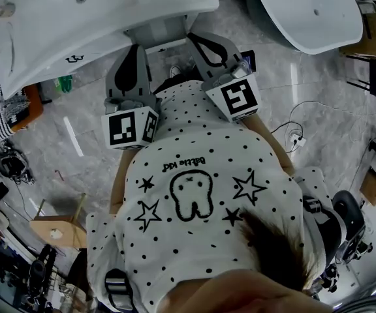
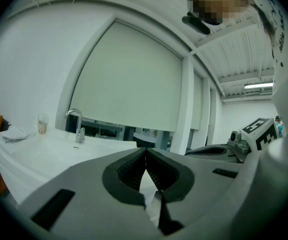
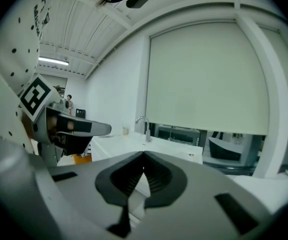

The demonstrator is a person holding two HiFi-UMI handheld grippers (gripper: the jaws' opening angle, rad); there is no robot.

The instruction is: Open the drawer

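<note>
left gripper and right gripper held side by side ahead of the torso, pointing slightly below level; both sets of fingers closed together, empty.

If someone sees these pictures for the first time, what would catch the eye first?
A white dotted shirt with a tooth drawing and stars fills the head view's middle. Above it, the left gripper and the right gripper, jaws together, point toward a white counter. In the left gripper view, a large pale blind hangs behind the faucet.
</note>
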